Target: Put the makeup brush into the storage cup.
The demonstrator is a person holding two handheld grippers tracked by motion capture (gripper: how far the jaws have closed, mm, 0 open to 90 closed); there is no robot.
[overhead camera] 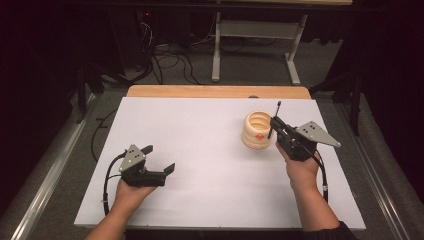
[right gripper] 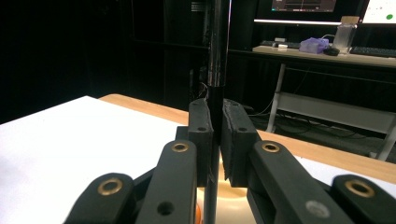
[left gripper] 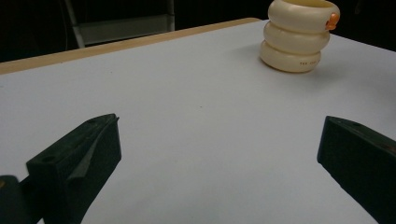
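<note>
- Right gripper: jaws closed on a thin black pen. The right gripper view shows the two pads pressed against the dark shaft from either side, with the shaft standing upright between them and passing above and below the pads.
- Pen position: in the high view the pen is held near upright, just beside the right edge of the cream holder. Its upper end stands above the holder's rim; the lower end is hidden behind the gripper body, so contact with the holder cannot be determined.
- Holder: a cream-coloured ribbed cup made of three stacked rings, with a small orange mark on its side. It stands upright on the white table surface, in the far right part. The left gripper view shows it at the upper right.
- Left gripper: jaws spread wide, nothing between them. The left gripper view shows the two black fingers far apart over bare table.
- Left gripper location: near the front left of the table, well apart from the holder, held in the person's left hand.
- Right hand: grasps the right gripper from behind.
</note>
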